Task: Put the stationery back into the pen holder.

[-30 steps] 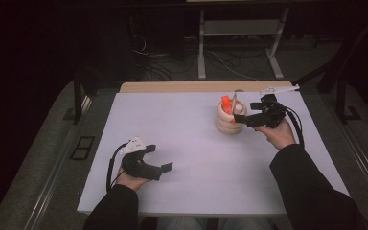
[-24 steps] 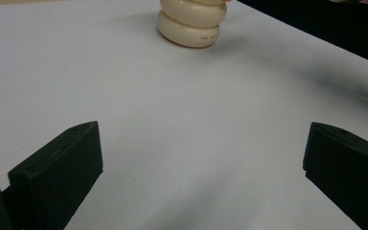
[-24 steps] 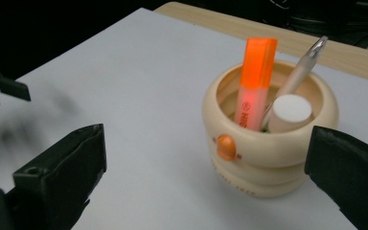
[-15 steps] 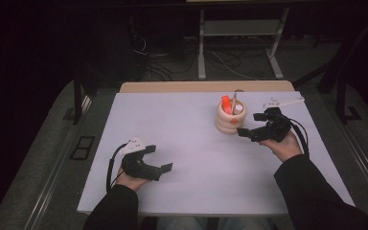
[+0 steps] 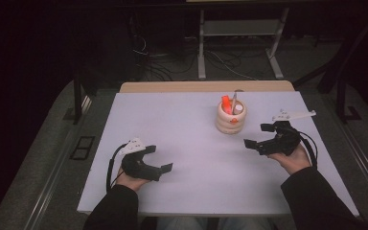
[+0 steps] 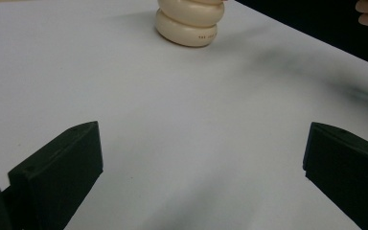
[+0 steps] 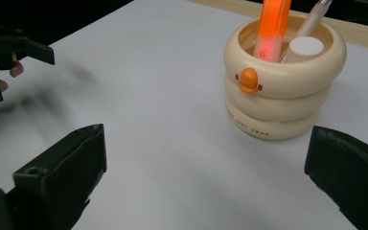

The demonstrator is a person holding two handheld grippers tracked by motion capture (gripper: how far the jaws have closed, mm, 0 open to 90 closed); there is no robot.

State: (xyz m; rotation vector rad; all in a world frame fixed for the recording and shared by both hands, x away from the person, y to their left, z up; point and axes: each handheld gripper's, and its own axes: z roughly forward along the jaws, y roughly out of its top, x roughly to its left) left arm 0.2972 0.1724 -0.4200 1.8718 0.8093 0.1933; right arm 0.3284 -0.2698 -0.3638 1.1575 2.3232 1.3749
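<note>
Two hand-held grippers: both spread wide, both holding nothing.
Landmark: cream ringed pen holder (image 5: 230,120) with a small orange duck bill on its front, standing upright on the white table (image 5: 182,124).
Holder contents: orange marker (image 7: 273,26), a grey-white pen (image 7: 311,19) and a white capped cylinder (image 7: 305,47), all upright inside the holder and leaning on its rim.
Right hand-held gripper (image 5: 263,139): just beside the holder, on the person's side and to its right, jaws apart and aimed roughly at it; nothing between them.
Left hand-held gripper (image 5: 155,160): well apart from the holder, on the near-left part of the table, jaws open, resting low over bare table.
Left gripper view: holder's lower rings (image 6: 189,24) show far ahead at the top edge; table between the jaws is bare.
Step in hand, as I judge it: the holder looks filled and the right gripper sits clear of it, so the work is either done or waiting on a further reach.
Risk one: a reach for the marker with jaws this wide could catch the rim and tip or slide the holder, which looks light.
Risk two: closing on the marker could also pinch the pen beside it and drag both out.
Risk three: the right gripper's trailing cable could sweep the holder if the hand swings back past it.
</note>
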